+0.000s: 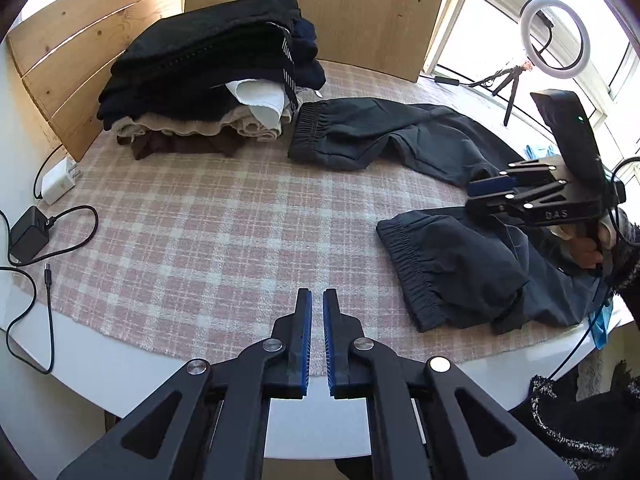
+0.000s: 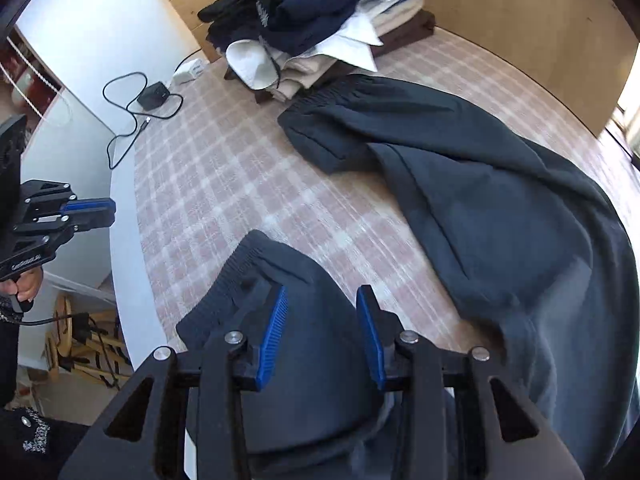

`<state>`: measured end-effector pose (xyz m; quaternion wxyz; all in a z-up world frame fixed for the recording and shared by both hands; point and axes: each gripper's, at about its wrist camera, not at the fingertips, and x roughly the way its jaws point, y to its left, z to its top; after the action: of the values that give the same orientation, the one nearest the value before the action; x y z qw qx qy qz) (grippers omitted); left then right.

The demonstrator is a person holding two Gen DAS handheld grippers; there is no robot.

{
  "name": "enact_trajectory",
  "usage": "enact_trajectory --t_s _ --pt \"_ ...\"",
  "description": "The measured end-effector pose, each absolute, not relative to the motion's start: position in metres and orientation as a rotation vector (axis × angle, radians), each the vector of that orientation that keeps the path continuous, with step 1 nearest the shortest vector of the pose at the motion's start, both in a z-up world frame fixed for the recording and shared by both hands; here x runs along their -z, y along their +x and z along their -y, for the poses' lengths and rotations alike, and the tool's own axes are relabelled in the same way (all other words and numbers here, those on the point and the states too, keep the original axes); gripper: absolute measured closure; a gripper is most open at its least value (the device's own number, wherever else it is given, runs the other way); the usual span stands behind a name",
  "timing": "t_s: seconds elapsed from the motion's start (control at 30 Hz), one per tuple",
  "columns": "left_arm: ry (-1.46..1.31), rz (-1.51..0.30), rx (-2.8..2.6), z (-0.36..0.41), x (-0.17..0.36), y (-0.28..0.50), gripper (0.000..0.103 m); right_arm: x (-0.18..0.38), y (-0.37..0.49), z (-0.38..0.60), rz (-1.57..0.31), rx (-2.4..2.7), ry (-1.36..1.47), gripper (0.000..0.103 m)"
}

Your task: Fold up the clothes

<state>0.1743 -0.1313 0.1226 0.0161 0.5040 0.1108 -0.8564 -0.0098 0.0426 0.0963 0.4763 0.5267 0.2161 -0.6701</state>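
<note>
Frankly, much of the dark grey trousers with elastic cuffs [image 2: 500, 184] escapes me: in my right wrist view they run off the frame at four o'clock, and the near fold disappears beneath my own right tongs [image 2: 322, 334]. The trousers lie spread on the pink and white checked cloth [image 1: 200, 220] that covers the round white table [image 1: 120, 368], one cuff at twelve o'clock beside the stack, the other at the near edge by me.

The stack of folded clothes, black and navy on top, cream and brown below [image 1: 208, 80], sits at eleven o'clock in my left wrist view; I cannot tell how many garments it holds, since the layers merge in shadow.

My right tongs stand partly open above the nearer trouser leg, the blue pads apart and pressing on nothing. My left tongs [image 1: 317, 340] are nearly closed, a thin gap between the pads, with nothing between them, over the bare cloth at six o'clock.

The white ring light on a small tripod [image 1: 556, 40] stands at two o'clock, washed out by the window. A black charger with its cable [image 1: 30, 232] lies at nine o'clock; the white adapter [image 1: 60, 180] is just above it.
</note>
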Motion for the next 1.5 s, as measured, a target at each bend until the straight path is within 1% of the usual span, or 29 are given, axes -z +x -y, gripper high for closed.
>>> enact_trajectory --t_s 0.07,0.17,0.2,0.23,0.27,0.3,0.37,0.4,0.5,0.57,0.63,0.73,0.8,0.9,0.93,1.0,1.07,1.17,1.23,1.27,1.3,1.33,1.4,1.43,1.5 --pt "1.533 -0.377 2.659 0.132 -0.126 0.189 0.096 -0.081 -0.005 -0.014 -0.633 1.542 1.302 0.067" --pt "1.475 -0.423 2.638 0.136 -0.129 0.212 0.096 -0.070 0.016 -0.002 -0.794 1.489 1.235 0.066" --pt "1.459 -0.439 2.627 0.137 -0.129 0.219 0.096 -0.068 0.024 -0.002 -0.818 1.456 1.221 0.066" --pt "1.446 -0.449 2.617 0.138 -0.129 0.225 0.096 -0.068 0.029 -0.003 -0.840 1.455 1.211 0.071" --pt "1.432 -0.454 2.605 0.139 -0.128 0.230 0.096 -0.067 0.035 -0.005 -0.861 1.452 1.201 0.080" --pt "1.413 -0.458 2.593 0.142 -0.128 0.235 0.096 -0.067 0.040 -0.006 -0.882 1.450 1.192 0.099" --pt "1.365 -0.491 2.575 0.148 -0.129 0.247 0.096 -0.074 0.042 -0.010 -0.852 1.460 1.214 0.101" --pt "1.337 -0.515 2.567 0.151 -0.131 0.253 0.096 -0.087 0.038 -0.011 -0.810 1.492 1.217 0.101" --pt "1.273 -0.558 2.541 0.163 -0.132 0.270 0.096 -0.133 0.026 -0.015 -0.666 1.603 1.204 0.102" --pt "1.247 -0.576 2.523 0.170 -0.132 0.281 0.097 -0.181 0.018 -0.019 -0.552 1.752 1.131 0.102" --pt "1.231 -0.578 2.509 0.174 -0.132 0.290 0.097 -0.228 0.012 -0.019 -0.394 1.894 1.049 0.102" --pt "1.228 -0.580 2.486 0.181 -0.128 0.301 0.097 -0.266 0.032 -0.018 -0.246 1.945 0.950 0.101" --pt "1.235 -0.582 2.472 0.187 -0.124 0.305 0.097 -0.257 0.059 -0.003 -0.238 1.892 0.975 0.101" --pt "1.254 -0.578 2.455 0.197 -0.119 0.308 0.097 -0.191 0.107 0.046 -0.306 1.606 1.170 0.097" --pt "1.264 -0.579 2.455 0.200 -0.119 0.307 0.097 -0.158 0.124 0.062 -0.333 1.456 1.291 0.097" --pt "1.285 -0.581 2.457 0.207 -0.118 0.305 0.097 -0.113 0.150 0.077 -0.369 1.263 1.476 0.097" --pt "1.310 -0.571 2.489 0.208 -0.119 0.296 0.097 -0.119 0.151 0.061 -0.319 1.261 1.457 0.097" --pt "1.389 -0.533 2.563 0.195 -0.116 0.270 0.097 -0.170 0.114 0.002 -0.198 1.433 1.319 0.096" --pt "1.448 -0.496 2.620 0.180 -0.110 0.251 0.092 -0.199 0.080 -0.058 -0.047 1.557 1.274 0.087" --pt "1.479 -0.470 2.642 0.171 -0.106 0.241 0.086 -0.207 0.069 -0.092 -0.007 1.653 1.256 0.084" --pt "1.503 -0.436 2.660 0.164 -0.101 0.231 0.082 -0.212 0.059 -0.125 0.019 1.751 1.243 0.080" --pt "1.525 -0.388 2.665 0.159 -0.097 0.222 0.081 -0.213 0.053 -0.157 0.038 1.822 1.247 0.079" --pt "1.573 -0.304 2.643 0.156 -0.086 0.205 0.071 -0.207 0.046 -0.218 0.040 1.970 1.299 0.079" --pt "1.599 -0.272 2.613 0.157 -0.079 0.197 0.070 -0.198 0.048 -0.245 0.015 2.050 1.341 0.079" --pt "1.634 -0.268 2.586 0.164 -0.070 0.187 0.070 -0.178 0.055 -0.284 -0.021 2.137 1.428 0.079"
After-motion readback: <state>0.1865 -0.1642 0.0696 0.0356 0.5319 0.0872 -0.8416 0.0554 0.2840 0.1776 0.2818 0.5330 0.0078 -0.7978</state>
